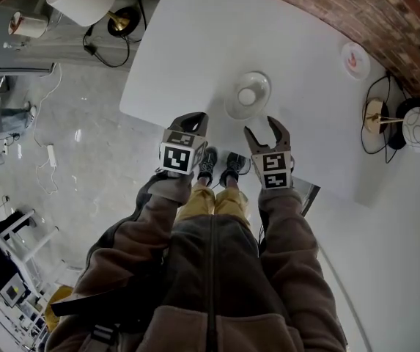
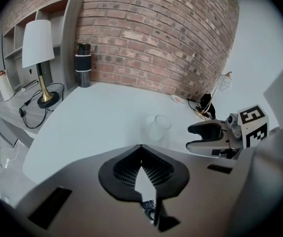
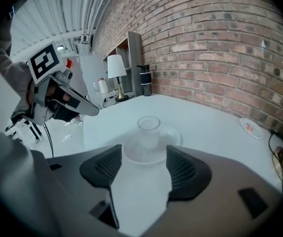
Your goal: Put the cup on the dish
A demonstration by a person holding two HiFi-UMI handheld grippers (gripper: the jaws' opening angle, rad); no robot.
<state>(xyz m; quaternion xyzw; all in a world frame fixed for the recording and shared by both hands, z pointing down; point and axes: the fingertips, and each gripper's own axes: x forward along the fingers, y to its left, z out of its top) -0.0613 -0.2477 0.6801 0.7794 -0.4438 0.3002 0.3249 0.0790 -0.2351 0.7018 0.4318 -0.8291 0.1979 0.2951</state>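
A clear glass cup [image 1: 247, 96] stands upright on a clear glass dish [image 1: 259, 84] near the front edge of the white table [image 1: 195, 42]. My right gripper [image 1: 267, 130] is open just short of the dish, its jaws spread wide with nothing between them. In the right gripper view the cup [image 3: 148, 126] and dish [image 3: 173, 134] sit straight ahead of the right gripper [image 3: 143, 152], apart from the pads. My left gripper [image 1: 193, 117] is shut and empty, hovering at the table edge left of the dish. In the left gripper view the cup [image 2: 158, 127] lies beyond the left gripper [image 2: 141, 147].
A small white plate with a red mark [image 1: 355, 59] lies at the table's far right by the brick wall. Cables and a small lamp [image 1: 407, 127] hang off the right side. A black bottle [image 2: 82, 64] stands at the far left corner, and a white-shaded lamp [image 2: 38, 58] beside it.
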